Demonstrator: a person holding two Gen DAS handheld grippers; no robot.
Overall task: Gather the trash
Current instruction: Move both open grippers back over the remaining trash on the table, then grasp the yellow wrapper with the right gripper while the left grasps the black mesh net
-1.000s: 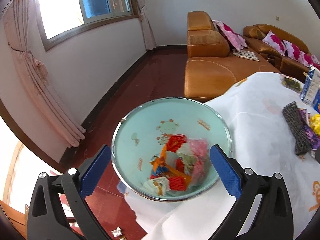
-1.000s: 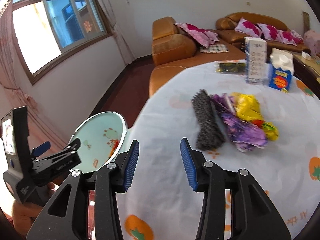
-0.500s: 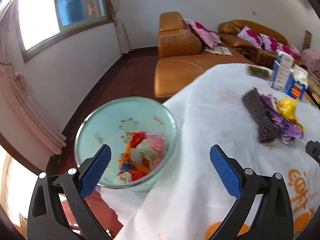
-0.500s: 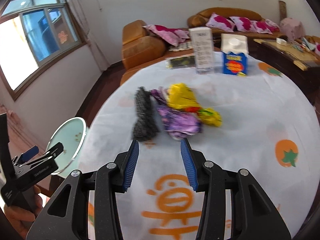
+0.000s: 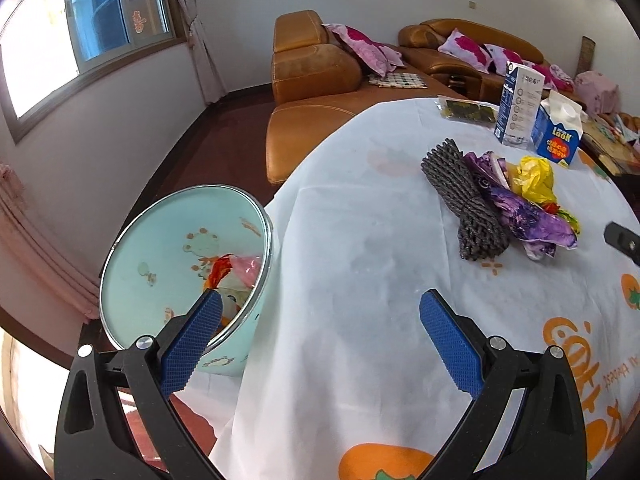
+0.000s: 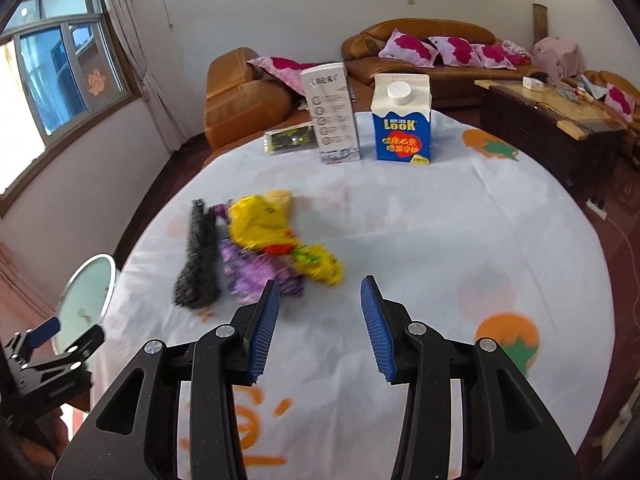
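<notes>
A pale blue bin (image 5: 132, 264) with wrappers inside stands beside the table's left edge; it also shows in the right wrist view (image 6: 86, 296). On the white tablecloth (image 5: 360, 248) lies a pile of trash: a dark foam net (image 5: 464, 200), a purple wrapper (image 5: 528, 216) and a yellow bag (image 5: 534, 176). The right wrist view shows the net (image 6: 198, 256), the purple wrapper (image 6: 248, 272) and the yellow bag (image 6: 264, 224). My left gripper (image 5: 320, 340) is open and empty over the table's left edge. My right gripper (image 6: 318, 320) is open and empty, just short of the pile.
A white carton (image 6: 332, 116), a blue milk carton (image 6: 402, 120) and a dark snack packet (image 6: 288, 140) stand at the table's far side. Brown sofas (image 5: 316, 72) and a wooden side table (image 6: 552, 128) lie beyond.
Both grippers have swung right, from the bin toward the table. The right gripper's jaws have opened wider and it has come closer to the trash pile.
</notes>
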